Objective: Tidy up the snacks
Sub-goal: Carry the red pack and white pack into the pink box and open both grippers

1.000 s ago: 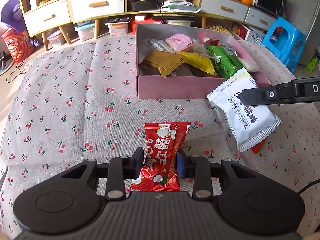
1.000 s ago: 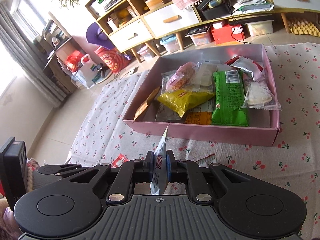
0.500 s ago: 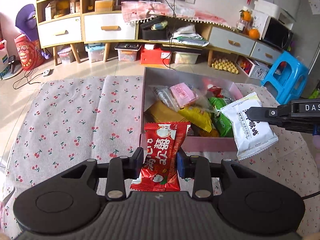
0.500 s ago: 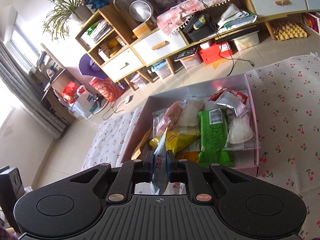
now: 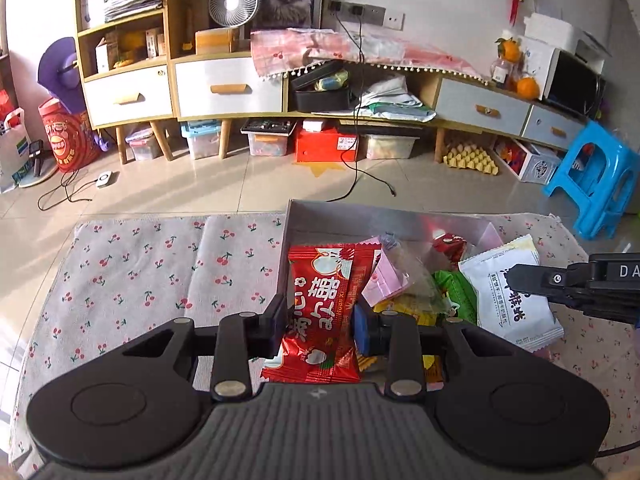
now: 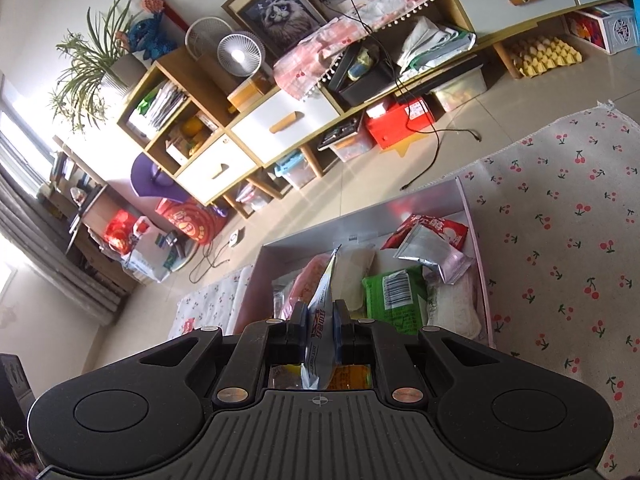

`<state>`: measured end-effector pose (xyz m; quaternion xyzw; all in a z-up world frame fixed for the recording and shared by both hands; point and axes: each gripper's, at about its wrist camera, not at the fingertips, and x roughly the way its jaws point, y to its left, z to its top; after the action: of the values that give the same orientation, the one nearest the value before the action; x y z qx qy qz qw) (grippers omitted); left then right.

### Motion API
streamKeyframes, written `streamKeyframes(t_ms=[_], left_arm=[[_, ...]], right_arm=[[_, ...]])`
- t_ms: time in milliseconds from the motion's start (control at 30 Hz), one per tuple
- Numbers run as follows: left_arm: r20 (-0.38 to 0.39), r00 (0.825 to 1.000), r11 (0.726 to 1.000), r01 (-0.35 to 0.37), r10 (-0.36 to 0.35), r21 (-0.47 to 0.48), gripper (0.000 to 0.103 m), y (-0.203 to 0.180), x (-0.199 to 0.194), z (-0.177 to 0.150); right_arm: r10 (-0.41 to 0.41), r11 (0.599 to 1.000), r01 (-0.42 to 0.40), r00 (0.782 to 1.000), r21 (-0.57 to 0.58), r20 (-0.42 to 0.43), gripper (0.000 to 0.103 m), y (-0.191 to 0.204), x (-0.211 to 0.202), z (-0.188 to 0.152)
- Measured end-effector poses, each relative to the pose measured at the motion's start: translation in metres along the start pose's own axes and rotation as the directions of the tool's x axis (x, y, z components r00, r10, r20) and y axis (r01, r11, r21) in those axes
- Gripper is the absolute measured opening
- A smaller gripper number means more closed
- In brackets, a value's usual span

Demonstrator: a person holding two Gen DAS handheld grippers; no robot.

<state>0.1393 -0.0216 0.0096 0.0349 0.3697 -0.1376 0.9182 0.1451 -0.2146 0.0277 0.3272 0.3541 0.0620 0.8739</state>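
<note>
Both claws carried forward since earlier frame, now over pink box [image 5: 400, 216] at frame centre. Left claw [image 5: 316, 322] clamped on red packet [image 5: 324, 304]; right claw [image 6: 320, 322] pinched shut on white packet [image 5: 508, 296]. Release into box likely next.

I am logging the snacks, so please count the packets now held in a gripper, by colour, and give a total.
Red foil snack packet with white characters, in the left gripper: 1
White snack packet with black characters, in the right gripper: 1
Total: 2
</note>
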Motion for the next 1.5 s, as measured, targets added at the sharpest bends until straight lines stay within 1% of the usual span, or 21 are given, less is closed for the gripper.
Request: streamKeyframes(t_ms=[33, 100, 233, 367, 400, 433, 467, 500, 533, 667, 833, 900, 933, 967, 1000, 1033, 1100, 1200, 1300, 1433, 1500], left_arm=[[-0.008, 1.0, 1.0, -0.005, 0.005, 0.027, 0.031, -0.004, 0.006, 0.005], [-0.025, 1.0, 0.999, -0.009, 0.01, 0.051, 0.031, -0.008, 0.018, 0.015], [-0.044, 0.999, 0.998, -0.02, 0.023, 0.066, 0.031, -0.014, 0.037, 0.024], [-0.035, 0.999, 0.996, -0.037, 0.04, 0.087, 0.033, -0.014, 0.047, 0.027], [-0.033, 0.999, 0.996, -0.037, 0.04, 0.085, 0.036, -0.014, 0.048, 0.027], [-0.03, 0.998, 0.996, -0.045, 0.048, 0.078, 0.047, -0.013, 0.048, 0.027], [-0.018, 0.998, 0.996, -0.053, 0.054, 0.069, 0.053, -0.012, 0.046, 0.025], [-0.004, 0.999, 0.997, -0.052, 0.052, 0.061, 0.06, -0.011, 0.044, 0.024], [0.002, 0.999, 0.998, -0.046, 0.046, 0.054, 0.063, -0.01, 0.042, 0.023], [-0.016, 0.999, 0.999, -0.035, 0.035, 0.04, 0.063, -0.007, 0.038, 0.018], [-0.027, 0.999, 1.0, -0.019, 0.02, 0.014, 0.065, -0.006, 0.036, 0.02], [-0.032, 0.999, 1.0, -0.019, 0.019, 0.007, 0.065, -0.007, 0.036, 0.02], [-0.032, 0.999, 1.0, -0.02, 0.02, 0.008, 0.066, -0.008, 0.035, 0.021], [-0.031, 0.999, 1.0, -0.019, 0.019, 0.012, 0.066, -0.009, 0.033, 0.02], [-0.029, 0.999, 1.0, -0.018, 0.018, 0.021, 0.067, -0.01, 0.032, 0.021], [-0.026, 0.999, 0.999, -0.019, 0.02, 0.027, 0.068, -0.011, 0.03, 0.021], [-0.015, 0.999, 0.999, -0.027, 0.028, 0.041, 0.071, -0.013, 0.026, 0.021], [-0.009, 1.0, 0.999, -0.029, 0.029, 0.039, 0.073, -0.013, 0.02, 0.019], [-0.004, 1.0, 1.0, -0.015, 0.015, 0.02, 0.077, -0.014, 0.01, 0.016], [0.006, 1.0, 1.0, 0.006, -0.006, 0.028, 0.085, -0.017, -0.009, 0.005], [0.005, 1.0, 0.999, 0.013, -0.013, 0.036, 0.089, -0.018, -0.019, -0.002]], right_arm=[[-0.005, 1.0, 0.005, 1.0, 0.011, -0.003, 0.012, -0.002, 0.003, 0.0], [-0.013, 0.999, 0.014, 1.0, 0.042, -0.014, 0.012, -0.005, 0.009, 0.003], [-0.022, 0.998, 0.022, 1.0, 0.06, 0.001, 0.012, -0.008, 0.018, 0.014], [-0.017, 0.997, 0.016, 1.0, 0.081, 0.02, 0.012, -0.012, 0.025, 0.025], [-0.018, 0.996, 0.016, 1.0, 0.084, 0.024, 0.012, -0.013, 0.028, 0.027], [-0.016, 0.996, 0.013, 1.0, 0.089, 0.026, 0.012, -0.014, 0.03, 0.028], [-0.015, 0.995, 0.012, 1.0, 0.094, 0.026, 0.012, -0.015, 0.032, 0.03], [-0.013, 0.995, 0.01, 1.0, 0.099, 0.027, 0.012, -0.016, 0.035, 0.033], [-0.011, 0.995, 0.008, 1.0, 0.101, 0.029, 0.012, -0.017, 0.036, 0.034], [-0.005, 0.992, 0.0, 0.999, 0.124, 0.038, 0.012, -0.022, 0.044, 0.039], [0.002, 0.991, -0.009, 0.999, 0.136, 0.05, 0.012, -0.023, 0.057, 0.049], [0.001, 0.992, -0.007, 0.999, 0.127, 0.044, 0.018, -0.023, 0.063, 0.054], [-0.01, 0.993, 0.005, 0.999, 0.116, 0.047, 0.018, -0.022, 0.064, 0.055], [-0.024, 0.994, 0.018, 0.998, 0.105, 0.05, 0.022, -0.02, 0.064, 0.057], [-0.035, 0.995, 0.029, 0.998, 0.095, 0.055, 0.03, -0.019, 0.063, 0.058], [-0.04, 0.996, 0.035, 0.997, 0.086, 0.061, 0.034, -0.017, 0.06, 0.058], [-0.038, 0.997, 0.033, 0.996, 0.069, 0.075, 0.047, -0.014, 0.053, 0.057], [-0.042, 0.998, 0.038, 0.996, 0.05, 0.074, 0.049, -0.01, 0.041, 0.054], [-0.056, 0.998, 0.054, 0.996, 0.032, 0.07, 0.05, -0.004, 0.028, 0.051], [-0.055, 0.998, 0.054, 0.996, 0.012, 0.064, 0.061, 0.002, 0.007, 0.042], [-0.065, 0.998, 0.065, 0.996, 0.002, 0.058, 0.069, 0.005, -0.004, 0.036]])
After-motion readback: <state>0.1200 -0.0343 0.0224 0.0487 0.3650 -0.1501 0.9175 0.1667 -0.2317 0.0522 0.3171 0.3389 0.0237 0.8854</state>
